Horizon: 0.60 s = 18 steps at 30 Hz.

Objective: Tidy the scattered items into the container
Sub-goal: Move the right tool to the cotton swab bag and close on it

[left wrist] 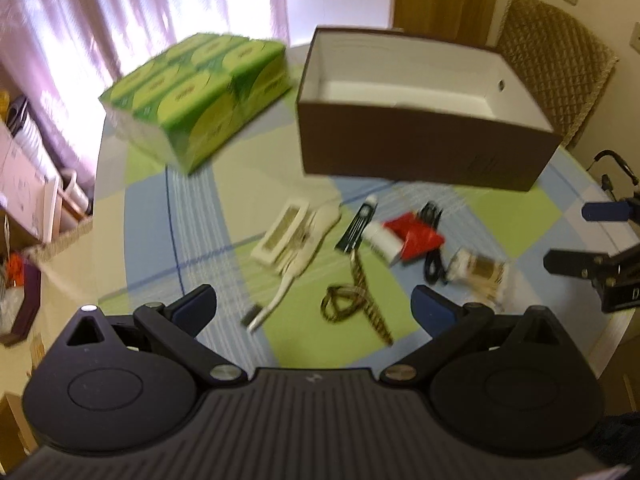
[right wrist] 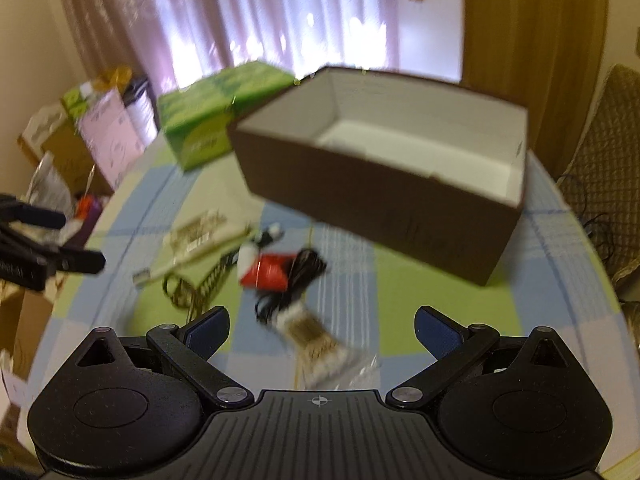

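An open brown cardboard box [left wrist: 420, 148] [right wrist: 380, 196] with a white inside stands at the back of the checked table. Scattered in front of it lie a white packet with a cable [left wrist: 290, 236], a patterned brown strap [left wrist: 352, 300], a black comb-like card [left wrist: 356, 226], a red packet with a white tube [left wrist: 412, 236] [right wrist: 266, 270], a black cord [left wrist: 432, 256] [right wrist: 296, 276] and a beige clear-wrapped packet [left wrist: 480, 270] [right wrist: 316, 344]. My left gripper [left wrist: 314, 304] is open above the strap. My right gripper [right wrist: 322, 326] is open over the beige packet. Nothing is held.
A green tissue multipack [left wrist: 200, 96] [right wrist: 216, 120] sits at the table's back left. A wicker chair [left wrist: 560, 76] stands behind the box. Cartons and clutter [right wrist: 92, 136] line the floor to the left. The table edge [left wrist: 608, 300] curves close on the right.
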Each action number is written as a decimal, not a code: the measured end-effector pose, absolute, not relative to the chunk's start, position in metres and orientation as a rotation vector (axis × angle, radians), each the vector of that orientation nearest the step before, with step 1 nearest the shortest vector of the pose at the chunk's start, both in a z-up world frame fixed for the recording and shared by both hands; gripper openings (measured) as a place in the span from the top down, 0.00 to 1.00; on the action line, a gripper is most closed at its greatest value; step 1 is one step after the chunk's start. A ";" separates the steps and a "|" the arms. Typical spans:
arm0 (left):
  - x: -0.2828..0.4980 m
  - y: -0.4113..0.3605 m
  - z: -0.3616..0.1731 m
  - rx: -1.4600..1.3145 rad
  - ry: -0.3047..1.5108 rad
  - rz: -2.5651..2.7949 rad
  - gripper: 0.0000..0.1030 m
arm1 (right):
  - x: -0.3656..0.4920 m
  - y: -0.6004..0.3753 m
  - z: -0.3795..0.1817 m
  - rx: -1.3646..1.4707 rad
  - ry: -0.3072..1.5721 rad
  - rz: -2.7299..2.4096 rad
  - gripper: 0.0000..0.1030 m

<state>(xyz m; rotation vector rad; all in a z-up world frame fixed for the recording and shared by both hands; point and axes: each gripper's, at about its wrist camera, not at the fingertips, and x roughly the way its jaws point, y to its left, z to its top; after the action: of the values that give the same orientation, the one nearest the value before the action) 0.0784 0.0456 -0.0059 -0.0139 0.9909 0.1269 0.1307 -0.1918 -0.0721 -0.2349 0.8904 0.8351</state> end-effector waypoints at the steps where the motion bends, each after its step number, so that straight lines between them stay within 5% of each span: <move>1: 0.076 0.048 -0.010 -0.022 0.998 0.133 0.01 | 0.129 -0.191 -0.077 -0.244 0.900 0.843 0.00; 18: 0.076 0.069 -0.043 -0.049 1.026 0.168 0.01 | 0.143 -0.164 -0.132 -0.341 0.915 0.945 0.00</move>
<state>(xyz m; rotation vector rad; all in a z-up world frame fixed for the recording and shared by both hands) 0.0761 0.0688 -0.0430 -0.0491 1.0258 0.1684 0.1425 -0.1637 -0.1324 -0.3405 0.9145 0.9445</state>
